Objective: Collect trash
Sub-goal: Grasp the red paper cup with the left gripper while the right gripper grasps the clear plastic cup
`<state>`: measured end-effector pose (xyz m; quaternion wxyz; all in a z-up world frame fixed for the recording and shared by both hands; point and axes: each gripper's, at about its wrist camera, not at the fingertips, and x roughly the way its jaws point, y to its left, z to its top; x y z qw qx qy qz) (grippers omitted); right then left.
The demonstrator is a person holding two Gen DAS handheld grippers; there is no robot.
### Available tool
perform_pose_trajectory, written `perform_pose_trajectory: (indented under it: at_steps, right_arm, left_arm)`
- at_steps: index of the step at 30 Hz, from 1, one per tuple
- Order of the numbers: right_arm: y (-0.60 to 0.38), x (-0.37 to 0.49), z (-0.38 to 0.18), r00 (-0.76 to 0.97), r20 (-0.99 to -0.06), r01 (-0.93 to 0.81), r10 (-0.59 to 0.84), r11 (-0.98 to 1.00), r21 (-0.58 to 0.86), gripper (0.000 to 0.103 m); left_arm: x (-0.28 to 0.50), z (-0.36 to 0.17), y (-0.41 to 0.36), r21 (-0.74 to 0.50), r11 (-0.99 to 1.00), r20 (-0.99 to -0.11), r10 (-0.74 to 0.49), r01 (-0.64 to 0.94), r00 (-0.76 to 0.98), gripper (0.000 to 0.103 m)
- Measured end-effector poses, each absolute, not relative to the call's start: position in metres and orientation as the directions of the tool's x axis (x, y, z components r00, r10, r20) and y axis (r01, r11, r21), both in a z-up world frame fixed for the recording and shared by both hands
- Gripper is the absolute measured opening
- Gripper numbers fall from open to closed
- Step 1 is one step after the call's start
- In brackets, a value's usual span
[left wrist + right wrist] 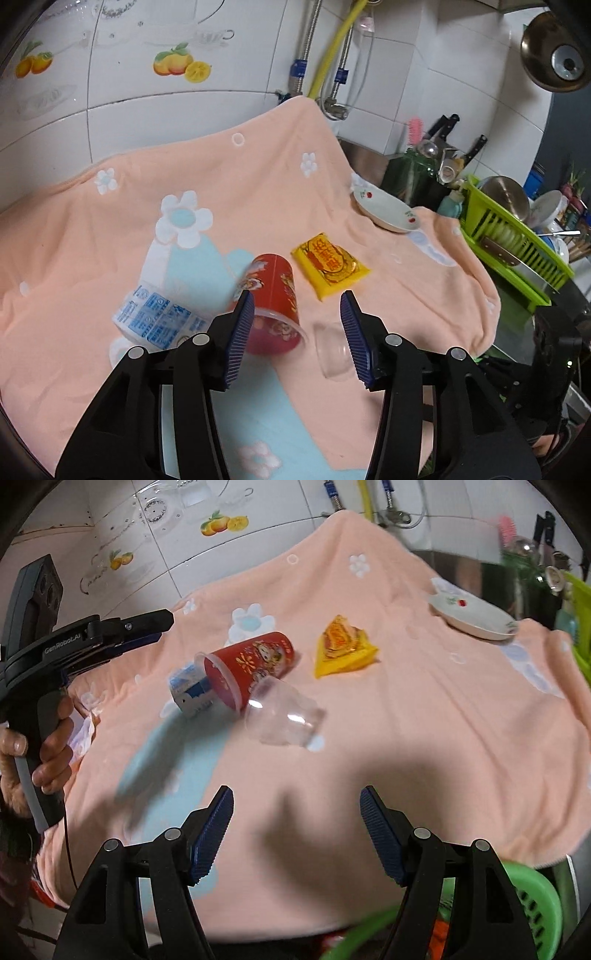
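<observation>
Both grippers, left gripper (297,332) and right gripper (296,830), released and empty; red cup (275,295) just ahead of left jaws, likely next pick.

The work surface is covered by a peach towel (295,177) with white and blue flower patterns, its far edge riding up against the tiled wall. Lying directly on the towel: a red cup (275,291) on its side, a blue-and-white wrapper (155,319) touching it, a clear plastic cup (282,716) on its side at the red cup's rim, a yellow packet (330,266) near the red cup, and a white dish (386,212), tilted, well apart at the edge.
</observation>
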<state>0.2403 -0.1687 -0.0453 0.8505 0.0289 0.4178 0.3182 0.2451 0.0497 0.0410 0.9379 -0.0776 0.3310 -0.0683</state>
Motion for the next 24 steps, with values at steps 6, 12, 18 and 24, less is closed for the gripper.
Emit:
perform_pose_trajectory:
  at_steps: [6, 12, 18, 24]
  right_arm:
    - [-0.143, 0.264, -0.051, 0.424, -0.684, -0.505, 0.594, 0.782, 0.367, 0.069]
    - [-0.127, 0.287, -0.062, 0.431, -0.693, -0.461, 0.578, 0.801, 0.382, 0.069]
    - [-0.123, 0.302, -0.074, 0.417, -0.696, -0.423, 0.585, 0.802, 0.421, 0.063]
    - [-0.116, 0.305, -0.075, 0.415, -0.694, -0.433, 0.589, 0.798, 0.419, 0.056]
  left_arm:
    - [0.269, 0.036, 0.058, -0.208, 0.976, -0.637, -0.191, 0.072, 0.747, 0.055]
    - [0.292, 0.029, 0.057, -0.209, 0.974, -0.662, -0.203, 0.083, 0.722, 0.064]
    - [0.318, 0.013, 0.057, -0.195, 0.977, -0.698, -0.198, 0.083, 0.688, 0.072]
    - [0.34, -0.001, 0.059, -0.176, 0.982, -0.743, -0.18, 0.072, 0.645, 0.077]
